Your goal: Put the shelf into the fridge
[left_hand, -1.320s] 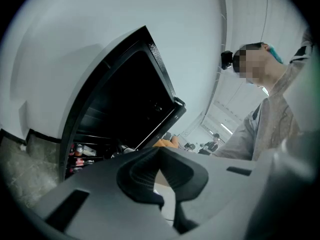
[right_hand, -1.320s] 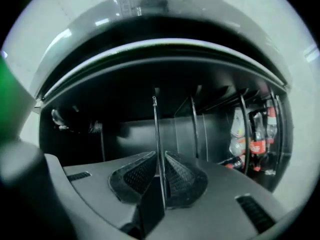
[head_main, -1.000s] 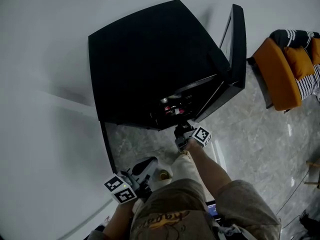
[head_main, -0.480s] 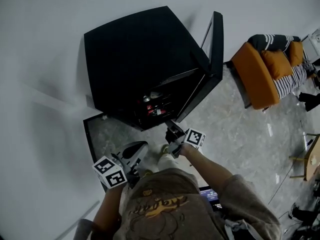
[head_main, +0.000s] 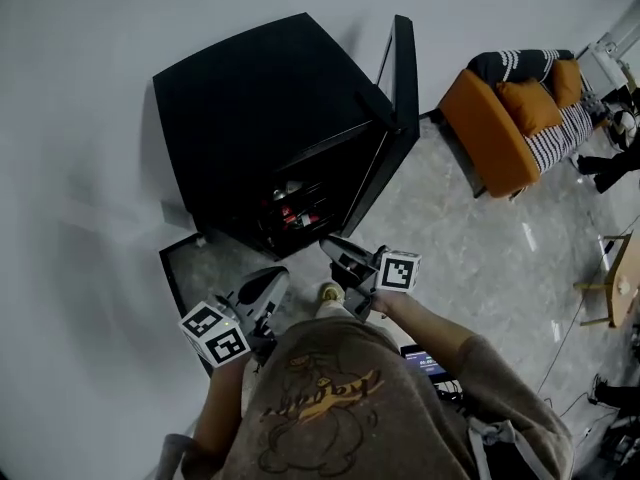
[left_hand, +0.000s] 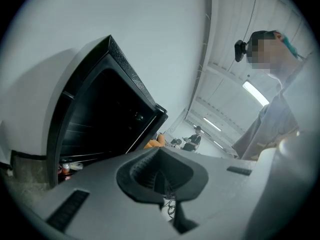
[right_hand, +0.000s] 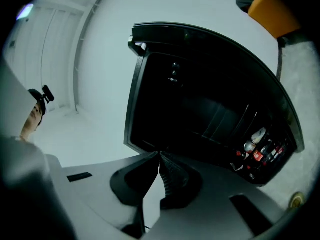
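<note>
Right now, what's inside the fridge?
Bottles with red labels stand low in the open fridge. The upper interior is too dark to tell what it holds.

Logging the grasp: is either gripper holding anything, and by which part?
Nothing is held. The left gripper and the right gripper each have their jaws shut together with nothing between them.

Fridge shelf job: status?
Both shut, empty: left gripper, right gripper. Untouched shelf on floor beside fridge. Its door open, bottles low inside; path looks clear.
</note>
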Demonstrator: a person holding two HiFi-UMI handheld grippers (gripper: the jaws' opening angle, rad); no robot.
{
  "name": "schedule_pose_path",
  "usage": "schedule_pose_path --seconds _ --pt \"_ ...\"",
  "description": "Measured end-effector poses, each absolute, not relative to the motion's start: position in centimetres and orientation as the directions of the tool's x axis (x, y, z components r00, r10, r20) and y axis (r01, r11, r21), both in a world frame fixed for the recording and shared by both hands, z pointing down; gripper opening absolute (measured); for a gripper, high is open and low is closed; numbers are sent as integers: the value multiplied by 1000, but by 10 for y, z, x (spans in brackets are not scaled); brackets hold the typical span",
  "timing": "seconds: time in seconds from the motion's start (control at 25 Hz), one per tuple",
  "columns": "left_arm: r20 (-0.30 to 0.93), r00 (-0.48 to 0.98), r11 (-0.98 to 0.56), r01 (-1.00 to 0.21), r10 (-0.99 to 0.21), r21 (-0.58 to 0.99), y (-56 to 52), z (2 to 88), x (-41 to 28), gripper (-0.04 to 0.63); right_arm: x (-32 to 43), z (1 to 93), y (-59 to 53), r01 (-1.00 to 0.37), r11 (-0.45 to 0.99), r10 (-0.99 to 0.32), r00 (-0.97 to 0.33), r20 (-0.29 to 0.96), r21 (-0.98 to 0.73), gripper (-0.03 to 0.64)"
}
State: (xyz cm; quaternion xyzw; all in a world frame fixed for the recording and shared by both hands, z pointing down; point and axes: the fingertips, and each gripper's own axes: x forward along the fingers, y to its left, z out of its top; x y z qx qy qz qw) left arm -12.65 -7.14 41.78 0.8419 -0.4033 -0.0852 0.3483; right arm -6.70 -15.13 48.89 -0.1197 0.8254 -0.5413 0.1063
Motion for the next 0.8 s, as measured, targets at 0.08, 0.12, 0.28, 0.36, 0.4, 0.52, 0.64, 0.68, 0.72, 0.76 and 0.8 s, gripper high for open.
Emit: schedule_pose_path --seconds 0.08,0.12,0.28,0.36,0.4,0.52,0.64,0.68,0.72,0.76,0.8 --pt "130 662 -439 -618 -738 652 -69 415 -129 3 -61 483 -147 -114 419 -303 -953 -21 -901 23" --pt "127 663 -444 -618 -738 649 -67 414 -129 3 -60 475 -145 -111 434 -297 -955 -25 -894 23" --pt "125 665 -452 -620 -736 642 -64 409 -128 3 -63 434 -127 -50 542 -220 -972 -84 -839 23" --pt "119 670 -463 -619 -732 635 -64 407 -125 3 -66 417 -117 -23 610 -163 -982 -97 -792 23" --pt "115 674 -471 -617 -729 630 -65 405 -124 3 -68 409 -112 -9 644 -133 -986 -100 -765 23" --pt "112 686 -493 -617 -719 613 -64 401 -120 3 -76 392 -94 38 721 -40 -994 -97 -692 23" --pt "114 691 -508 -623 -714 595 -64 399 -120 3 -81 378 -78 100 770 44 -994 -105 -630 23" --pt "111 692 -512 -623 -713 591 -65 398 -119 3 -81 373 -73 123 784 69 -991 -112 -609 23" --pt "108 693 -516 -623 -713 588 -66 396 -119 3 -81 369 -70 145 795 91 -989 -120 -590 21" --pt "105 694 -520 -622 -712 586 -67 395 -119 3 -81 366 -67 163 803 110 -986 -126 -573 20" --pt "104 696 -523 -621 -711 584 -67 395 -119 3 -81 365 -66 175 810 125 -984 -127 -560 20"
